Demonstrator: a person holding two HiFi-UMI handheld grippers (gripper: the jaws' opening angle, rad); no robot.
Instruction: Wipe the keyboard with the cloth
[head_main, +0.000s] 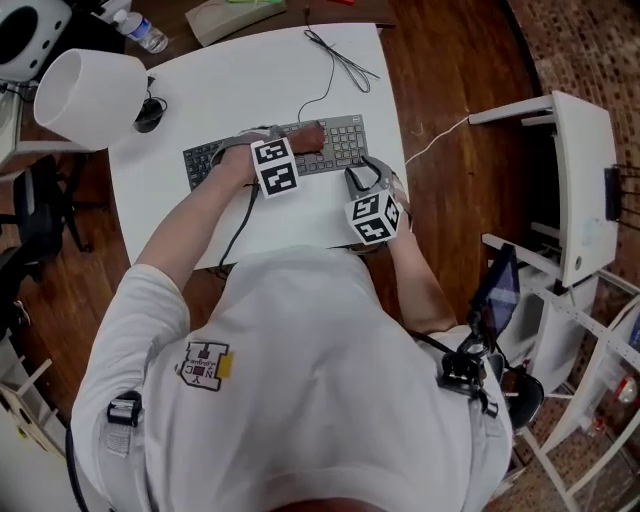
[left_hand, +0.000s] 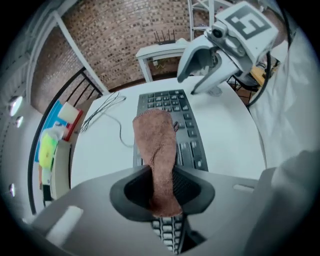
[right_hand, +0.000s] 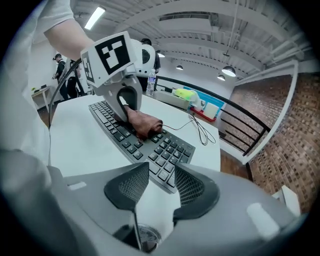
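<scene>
A grey keyboard (head_main: 345, 142) lies across the white table (head_main: 250, 90). My left gripper (head_main: 262, 150) is shut on a brown cloth (head_main: 308, 137) that drapes onto the keys right of the keyboard's middle. In the left gripper view the cloth (left_hand: 159, 150) hangs from between the pads over the keyboard (left_hand: 186, 134). My right gripper (head_main: 362, 180) stands open and holds nothing at the keyboard's near right corner. The right gripper view shows the keyboard (right_hand: 145, 145), the cloth (right_hand: 144, 123) and the left gripper (right_hand: 125, 107) above the keys.
A white lamp shade (head_main: 88, 92) stands at the table's left, with a plastic bottle (head_main: 140, 32) behind it. The keyboard's black cable (head_main: 335, 60) loops toward the far edge. A white shelf unit (head_main: 580, 190) stands to the right on the wooden floor.
</scene>
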